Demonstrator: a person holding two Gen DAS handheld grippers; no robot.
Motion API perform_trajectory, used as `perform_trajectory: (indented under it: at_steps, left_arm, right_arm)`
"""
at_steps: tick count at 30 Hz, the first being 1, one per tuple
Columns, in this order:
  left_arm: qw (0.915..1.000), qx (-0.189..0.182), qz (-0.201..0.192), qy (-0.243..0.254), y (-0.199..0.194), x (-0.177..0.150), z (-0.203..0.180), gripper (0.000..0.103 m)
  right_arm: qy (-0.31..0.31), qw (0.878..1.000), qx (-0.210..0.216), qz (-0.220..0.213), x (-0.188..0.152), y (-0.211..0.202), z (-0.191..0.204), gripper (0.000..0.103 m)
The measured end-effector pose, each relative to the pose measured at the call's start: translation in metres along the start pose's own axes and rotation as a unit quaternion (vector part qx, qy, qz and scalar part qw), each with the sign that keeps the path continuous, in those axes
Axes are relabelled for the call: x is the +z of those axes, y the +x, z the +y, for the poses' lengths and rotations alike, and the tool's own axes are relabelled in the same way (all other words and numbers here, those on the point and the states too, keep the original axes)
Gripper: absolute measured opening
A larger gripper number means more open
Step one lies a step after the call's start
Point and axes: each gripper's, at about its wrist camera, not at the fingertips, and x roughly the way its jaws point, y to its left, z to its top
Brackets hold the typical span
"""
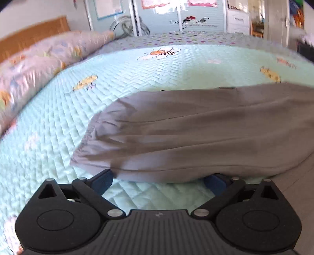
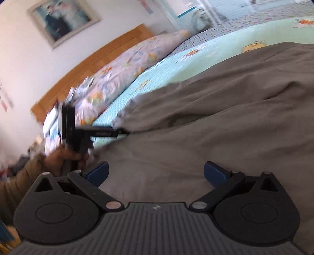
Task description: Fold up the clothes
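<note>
Now, from the left wrist, the left gripper has both blue pads spread wide at the near hem of the grey garment, holding nothing; the cloth lies from the centre toward 3 o'clock on the mint quilt, I think so that an edge can be taken for a fold, with a flowered pillow at 10 o'clock and closet doors at 12. From the right wrist, the right gripper is also released, its pads apart over the garment that fills the frame from the centre to 3 o'clock. At 9 o'clock a hand holds the other gripper with its tip at the cloth's edge, below a wooden headboard and a framed picture at 11.
</note>
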Motion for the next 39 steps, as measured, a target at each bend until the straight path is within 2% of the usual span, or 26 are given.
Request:
perform_trajectory:
  at_steps: [2,4,7,9,10,11,12,14,15,17,18,21,24,26,29,31,33,36,39]
  left_arm:
    - [0.9995,-0.021,-0.013,-0.021,-0.017,-0.005,0.003,0.100]
    - [0.9972,-0.054,-0.020,-0.047,-0.035,-0.016,0.007,0.101]
    - [0.9917,-0.077,-0.043,-0.094,-0.058,-0.030,0.013,0.102]
    - [0.9803,-0.101,-0.074,-0.153,-0.069,-0.035,0.017,0.102]
    - [0.9708,-0.118,-0.088,-0.189,-0.069,-0.038,0.022,0.102]
    - [0.9617,-0.131,-0.090,-0.224,-0.066,-0.041,0.026,0.102]
    - [0.9551,-0.137,-0.080,-0.250,-0.059,-0.041,0.028,0.102]
    - [0.9566,-0.144,-0.050,-0.248,-0.048,-0.045,0.026,0.102]
    - [0.9627,-0.136,-0.039,-0.231,-0.044,-0.045,0.025,0.102]
    - [0.9724,-0.127,-0.030,-0.194,-0.041,-0.047,0.021,0.102]
    - [0.9760,-0.128,-0.032,-0.173,-0.042,-0.048,0.020,0.102]
    - [0.9839,-0.122,-0.045,-0.123,-0.046,-0.049,0.013,0.102]
    - [0.9915,-0.103,-0.026,-0.075,-0.043,-0.054,0.003,0.102]
    - [0.9954,-0.081,-0.010,-0.050,-0.035,-0.055,-0.003,0.102]
    - [0.9988,-0.041,-0.007,-0.026,-0.027,-0.051,-0.003,0.103]
    - [0.9986,-0.019,0.001,-0.048,-0.024,-0.043,0.008,0.103]
    - [0.9964,-0.017,-0.003,-0.083,-0.028,-0.036,0.026,0.102]
    - [0.9875,-0.042,-0.028,-0.149,-0.037,-0.024,0.055,0.102]
    - [0.9797,-0.026,-0.042,-0.195,-0.032,-0.010,0.080,0.102]
  right_arm:
    - [0.028,0.999,0.046,-0.007,0.004,-0.006,-0.002,0.103]
    - [0.014,0.996,0.083,0.019,0.015,-0.002,0.005,0.103]
    - [-0.082,0.989,0.084,0.090,0.026,0.027,0.035,0.103]
    - [-0.137,0.974,0.094,0.151,0.029,0.058,0.054,0.103]
    - [-0.131,0.969,0.104,0.183,0.031,0.078,0.056,0.103]
    - [-0.122,0.969,0.090,0.195,0.035,0.096,0.053,0.103]
    - [-0.116,0.974,0.048,0.188,0.037,0.110,0.048,0.103]
    - [-0.079,0.984,0.033,0.154,0.048,0.116,0.030,0.103]
    - [-0.059,0.988,0.027,0.137,0.053,0.119,0.022,0.103]
    - [-0.072,0.992,0.012,0.107,0.059,0.114,0.024,0.103]
    - [-0.079,0.991,0.016,0.109,0.061,0.109,0.026,0.103]
    - [-0.064,0.988,0.070,0.118,0.062,0.099,0.022,0.103]
    - [-0.036,0.980,0.119,0.154,0.064,0.116,0.025,0.103]
    - [-0.039,0.983,0.082,0.161,0.067,0.127,0.023,0.103]
    - [-0.009,0.988,0.072,0.135,0.080,0.146,0.011,0.103]
    - [0.018,0.994,0.053,0.099,0.087,0.152,0.009,0.103]
    - [0.050,0.991,0.074,0.102,0.088,0.151,0.006,0.103]
    - [0.058,0.982,0.117,0.135,0.080,0.140,0.012,0.103]
    - [0.071,0.980,0.139,0.126,0.079,0.122,0.013,0.103]
